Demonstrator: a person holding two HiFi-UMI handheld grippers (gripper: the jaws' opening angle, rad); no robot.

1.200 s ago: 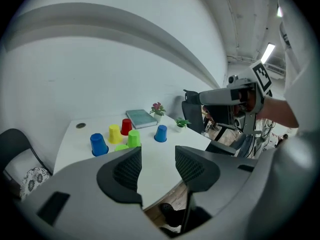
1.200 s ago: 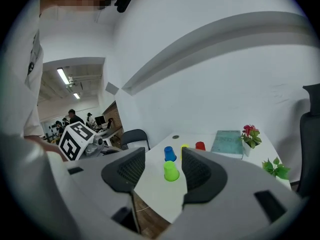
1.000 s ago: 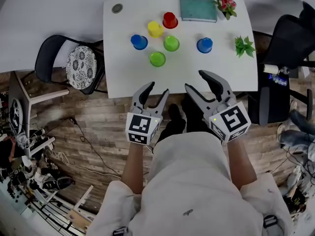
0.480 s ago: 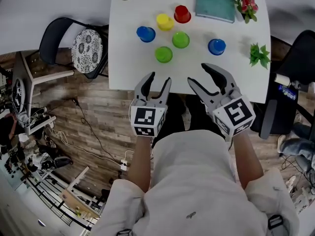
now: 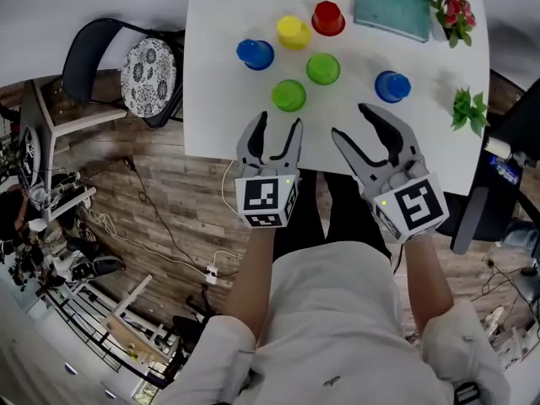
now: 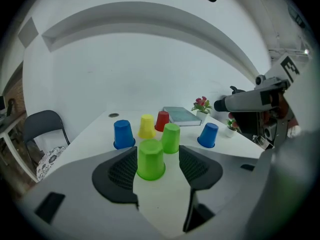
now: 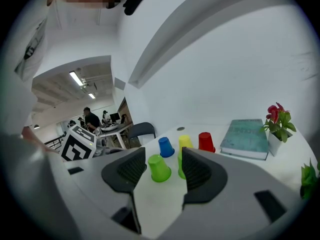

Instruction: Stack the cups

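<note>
Both hands had advanced to the near edge of the counter (image 5: pixel 422 142). The left tool (image 5: pixel 278 122) had just been opening wider, the right tool (image 5: pixel 350 121) stood spread, neither holding anything. Six upturned cups, nearest a green cup (image 5: pixel 288 95), stood apart, none stacked yet.
</note>
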